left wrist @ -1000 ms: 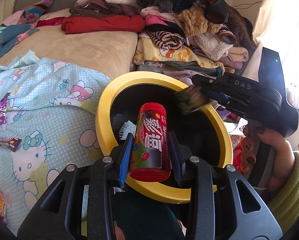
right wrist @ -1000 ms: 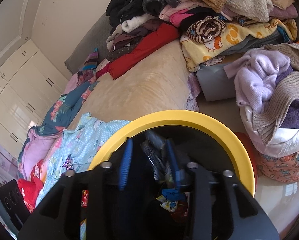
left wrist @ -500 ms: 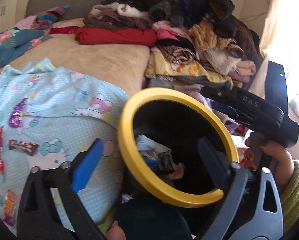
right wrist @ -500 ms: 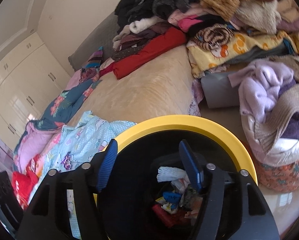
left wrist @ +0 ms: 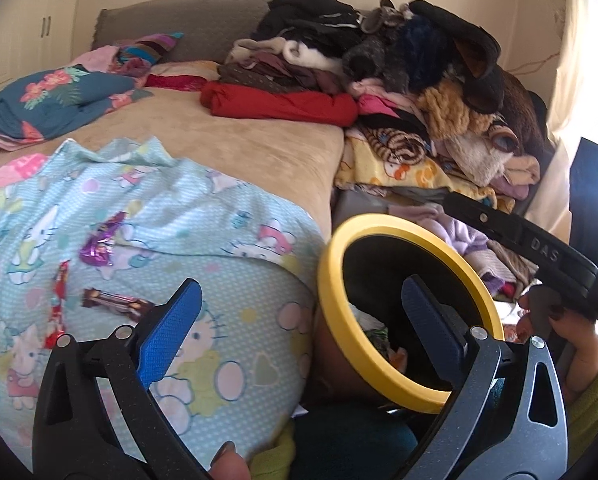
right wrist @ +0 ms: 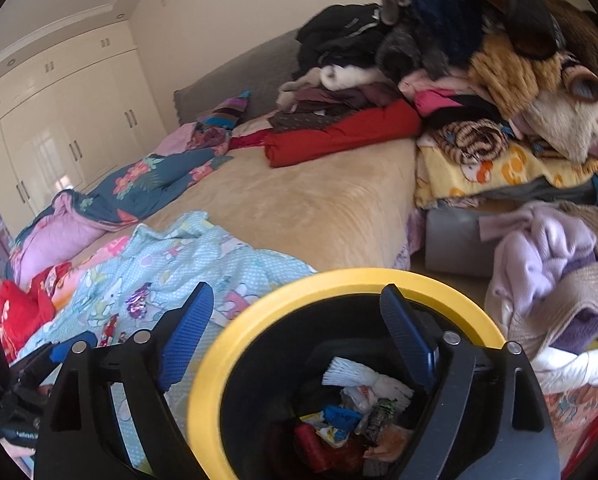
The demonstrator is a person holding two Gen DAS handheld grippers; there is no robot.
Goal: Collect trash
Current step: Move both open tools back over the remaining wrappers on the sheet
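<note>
A black trash bin with a yellow rim (left wrist: 341, 240) (right wrist: 259, 312) stands beside the bed and holds several wrappers and a red can (right wrist: 315, 446). My left gripper (left wrist: 301, 320) is open and empty, its right finger over the bin, its left finger over the blue cartoon-print sheet (left wrist: 203, 216). On that sheet lie a brown candy bar (left wrist: 117, 302), a purple wrapper (left wrist: 99, 245) and a red wrapper (left wrist: 59, 296). My right gripper (right wrist: 295, 328) is open and empty above the bin; its body also shows in the left wrist view (left wrist: 539, 252).
A tan blanket (right wrist: 319, 200) covers the bed. A tall pile of clothes (left wrist: 419, 80) fills the far right side. More clothes in a basket (right wrist: 559, 280) sit right of the bin. White wardrobes (right wrist: 59, 120) line the left wall.
The left gripper opened and dropped the red can into the bin, then swung left toward the sheet. The right gripper opened, dropped its wrapper into the bin and pulled back.
</note>
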